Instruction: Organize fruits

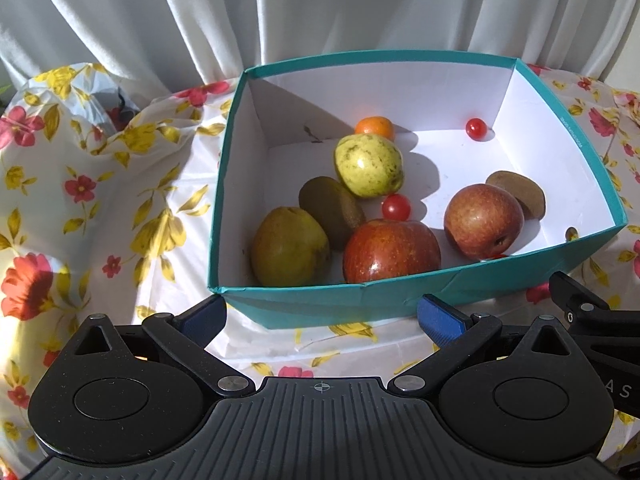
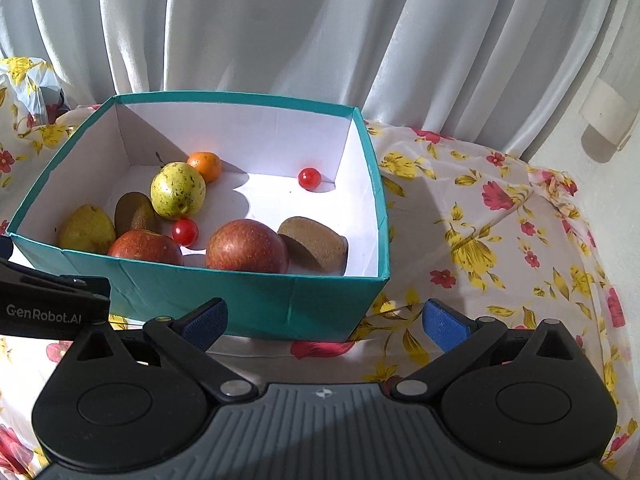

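A teal box point(image 1: 400, 296) with white inside stands on the floral cloth; it also shows in the right wrist view point(image 2: 240, 300). Inside lie two red apples point(image 1: 392, 250) point(image 1: 482, 220), two pears point(image 1: 368, 166) point(image 1: 290, 246), two kiwis point(image 1: 330, 210) point(image 1: 518, 192), a small orange point(image 1: 375, 126) and cherry tomatoes point(image 1: 396, 207) point(image 1: 476, 128). My left gripper point(image 1: 320, 316) is open and empty, just in front of the box's near wall. My right gripper point(image 2: 324, 320) is open and empty, in front of the box's near right corner.
A floral cloth point(image 2: 500, 248) covers the table, bunched up at the far left point(image 1: 80, 120). White curtains point(image 1: 320, 8) hang close behind the box. The right gripper's body point(image 1: 592, 320) shows at the right edge of the left wrist view.
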The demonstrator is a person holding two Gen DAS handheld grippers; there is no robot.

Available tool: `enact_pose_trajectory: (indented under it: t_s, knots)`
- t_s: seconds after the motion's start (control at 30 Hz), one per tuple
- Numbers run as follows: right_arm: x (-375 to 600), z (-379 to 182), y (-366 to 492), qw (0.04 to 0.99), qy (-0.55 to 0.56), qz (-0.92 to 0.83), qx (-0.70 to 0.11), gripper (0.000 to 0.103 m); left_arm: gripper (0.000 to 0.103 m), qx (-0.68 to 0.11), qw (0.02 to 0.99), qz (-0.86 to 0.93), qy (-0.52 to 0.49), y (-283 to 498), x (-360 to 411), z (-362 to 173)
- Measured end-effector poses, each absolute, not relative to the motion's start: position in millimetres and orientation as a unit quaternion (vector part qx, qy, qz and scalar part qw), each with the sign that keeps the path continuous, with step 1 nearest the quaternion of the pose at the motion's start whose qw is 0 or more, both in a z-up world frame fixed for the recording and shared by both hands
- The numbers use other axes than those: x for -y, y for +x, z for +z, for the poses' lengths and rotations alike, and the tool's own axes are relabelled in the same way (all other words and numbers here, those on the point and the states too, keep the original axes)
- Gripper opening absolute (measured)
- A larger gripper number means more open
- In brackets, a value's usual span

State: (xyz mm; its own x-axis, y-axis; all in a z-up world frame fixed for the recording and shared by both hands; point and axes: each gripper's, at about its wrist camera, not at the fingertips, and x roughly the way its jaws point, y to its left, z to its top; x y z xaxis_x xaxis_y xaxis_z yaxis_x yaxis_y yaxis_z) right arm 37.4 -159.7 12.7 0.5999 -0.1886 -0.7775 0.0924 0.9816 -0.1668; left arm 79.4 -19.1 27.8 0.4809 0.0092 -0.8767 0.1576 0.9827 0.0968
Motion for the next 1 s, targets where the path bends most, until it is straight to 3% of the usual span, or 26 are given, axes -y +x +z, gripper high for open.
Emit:
enact_pose_trajectory:
  t_s: [1.0]
  knots:
    - [163.0, 9.8, 45.1, 0.880, -0.065, -0.078, -0.464, 0.103, 0.103, -0.524, 0.846, -0.038, 0.089, 83.8, 20.9, 25.2]
